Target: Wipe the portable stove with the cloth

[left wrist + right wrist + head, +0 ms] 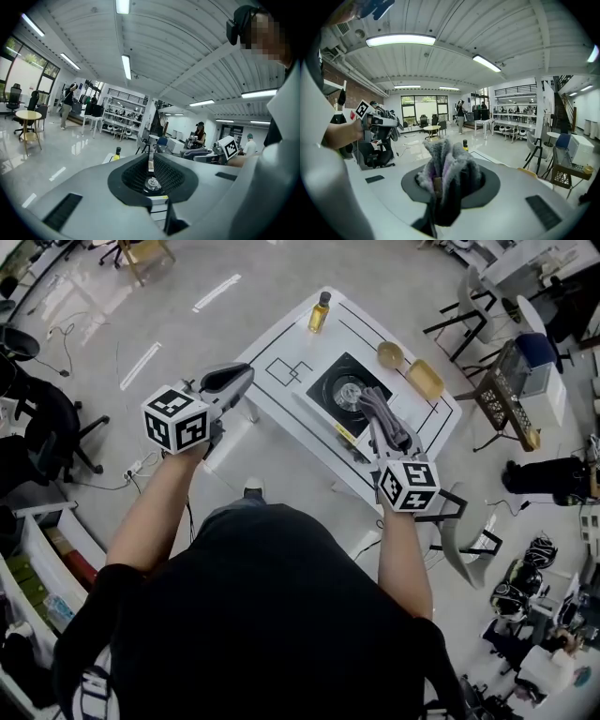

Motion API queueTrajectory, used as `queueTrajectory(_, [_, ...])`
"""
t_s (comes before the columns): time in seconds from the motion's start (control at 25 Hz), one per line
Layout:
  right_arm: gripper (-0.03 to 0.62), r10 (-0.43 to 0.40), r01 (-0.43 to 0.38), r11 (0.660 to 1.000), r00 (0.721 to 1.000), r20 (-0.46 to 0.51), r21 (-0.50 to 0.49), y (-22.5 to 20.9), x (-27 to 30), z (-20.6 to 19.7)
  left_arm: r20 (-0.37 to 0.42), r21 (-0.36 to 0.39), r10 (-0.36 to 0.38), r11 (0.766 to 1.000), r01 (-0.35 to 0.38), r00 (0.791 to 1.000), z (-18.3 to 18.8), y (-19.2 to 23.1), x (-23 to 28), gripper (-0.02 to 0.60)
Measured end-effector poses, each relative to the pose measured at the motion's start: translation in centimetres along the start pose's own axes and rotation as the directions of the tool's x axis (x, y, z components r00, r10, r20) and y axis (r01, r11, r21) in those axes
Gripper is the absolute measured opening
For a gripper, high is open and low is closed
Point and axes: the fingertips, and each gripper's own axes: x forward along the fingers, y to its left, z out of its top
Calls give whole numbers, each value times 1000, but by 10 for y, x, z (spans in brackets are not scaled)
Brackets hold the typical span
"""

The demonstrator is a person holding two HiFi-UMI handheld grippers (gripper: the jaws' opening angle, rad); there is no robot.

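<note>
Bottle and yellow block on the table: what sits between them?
A small round bowl sits between the bottle and the yellow block, nearer the block; the head view shows it.

The head camera looks steeply down from above the person onto the white table (281, 345), the left gripper (242, 374) and the right gripper (376, 411). Each gripper's camera rides close behind its own jaws, facing nearly level across the table — the left one sees the stove (152, 183) just past its tips. Each catches the other gripper off to the side; all three share the yellow bottle (320, 312).
</note>
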Motion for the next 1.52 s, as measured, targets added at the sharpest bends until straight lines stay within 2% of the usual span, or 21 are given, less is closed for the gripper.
queueTrajectory(0.32, [115,-65,65,998,998,-5,10,8,18,14,-15,-28,-80,996,80,997,2,32,12,54])
queueTrajectory(0.76, [115,-156,158,986,987,-32,51,7,28,0,-29,-46,-157,987,156,987,-4,62,24,54])
queueTrajectory(1.16, [115,-194,203,977,972,-130,60,-23,35,-57,-79,-46,-176,984,172,981,-22,68,64,54])
queueTrajectory(1.52, [115,-152,158,987,961,-229,10,-53,46,-118,-113,-43,-153,988,149,982,-48,68,116,54])
